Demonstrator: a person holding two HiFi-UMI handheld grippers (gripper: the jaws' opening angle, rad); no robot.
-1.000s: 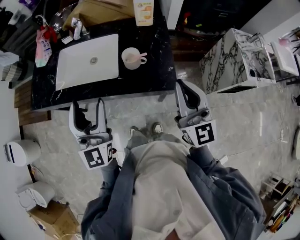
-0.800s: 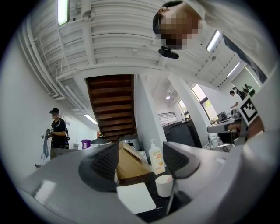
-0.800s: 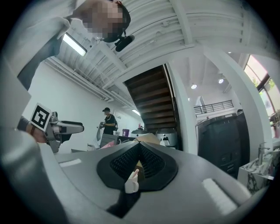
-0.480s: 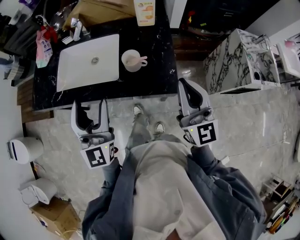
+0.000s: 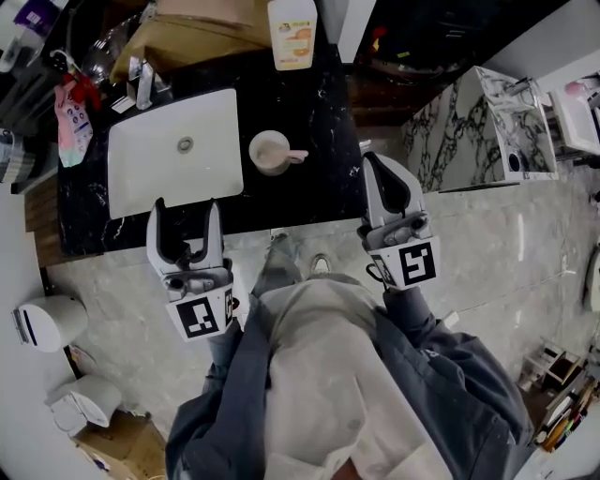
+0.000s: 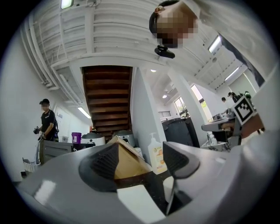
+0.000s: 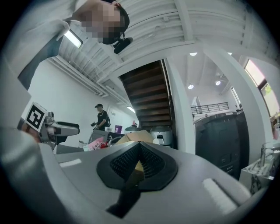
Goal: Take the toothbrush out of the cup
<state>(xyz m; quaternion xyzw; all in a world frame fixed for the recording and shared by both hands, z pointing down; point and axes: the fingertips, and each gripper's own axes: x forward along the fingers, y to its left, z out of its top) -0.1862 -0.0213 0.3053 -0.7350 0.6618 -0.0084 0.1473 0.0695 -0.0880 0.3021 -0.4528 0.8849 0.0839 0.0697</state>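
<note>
A pale cup (image 5: 270,152) stands on the black marble counter (image 5: 323,112) just right of the white sink (image 5: 173,150), and a pinkish toothbrush (image 5: 296,156) leans out over its right rim. My left gripper (image 5: 186,214) is open and empty at the counter's near edge, in front of the sink. In the left gripper view its jaws (image 6: 140,159) stand wide apart, and a sliver of the cup (image 6: 168,189) shows by the right jaw. My right gripper (image 5: 380,165) is shut and empty at the counter's right corner, right of the cup; its pads (image 7: 131,162) meet.
A soap pump bottle (image 5: 292,28) and a cardboard box (image 5: 202,26) stand at the counter's back. A faucet (image 5: 142,82) is behind the sink. A marble-patterned cabinet (image 5: 478,122) stands to the right. Another person (image 7: 101,117) stands far off.
Both grippers have moved forward to the counter's near edge. The counter and cup now lie lower in the head view, closer to me.
</note>
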